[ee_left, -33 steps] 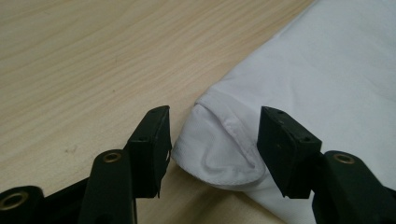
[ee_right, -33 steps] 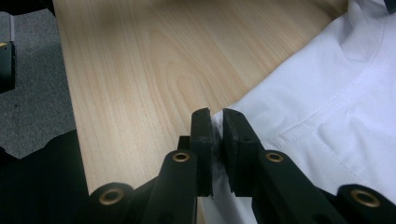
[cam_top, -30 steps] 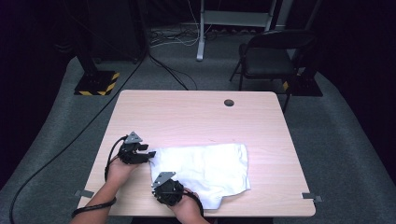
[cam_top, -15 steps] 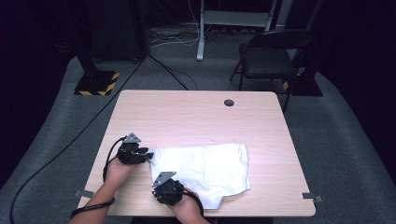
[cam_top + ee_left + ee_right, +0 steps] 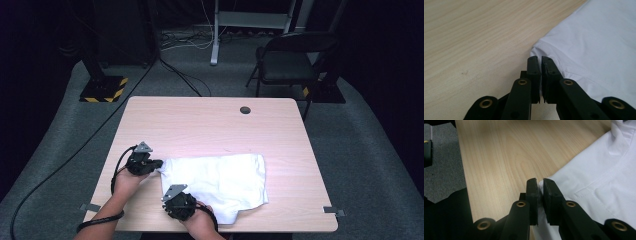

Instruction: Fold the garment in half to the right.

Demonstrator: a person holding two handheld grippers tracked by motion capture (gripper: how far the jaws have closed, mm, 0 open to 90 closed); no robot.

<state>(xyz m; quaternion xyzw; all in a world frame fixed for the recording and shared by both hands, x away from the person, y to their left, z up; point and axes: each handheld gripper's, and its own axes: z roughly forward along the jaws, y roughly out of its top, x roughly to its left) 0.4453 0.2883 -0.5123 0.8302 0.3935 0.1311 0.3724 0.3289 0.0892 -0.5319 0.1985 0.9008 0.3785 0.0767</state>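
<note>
I can read no brand, label or writing on the white garment (image 5: pixel 220 182), which lies flat on the near half of the bench (image 5: pixel 210 125), its near hem close to the bench's front edge and its left corner pointing toward my left hand (image 5: pixel 127 181). The far half of the bench is bare wood with a small dark round hole (image 5: pixel 245 110) near the back edge, and there is bare wood to the right of the cloth too. My left gripper (image 5: pixel 539 65) sits at the garment's left corner; its jaws have just been closing and now stand nearly together, pinching the thin hem between them. My right gripper (image 5: pixel 539 187) is at the front left edge of the cloth near the bench's front edge, its jaws narrowed to a slit and clamped on a fold of white fabric.
</note>
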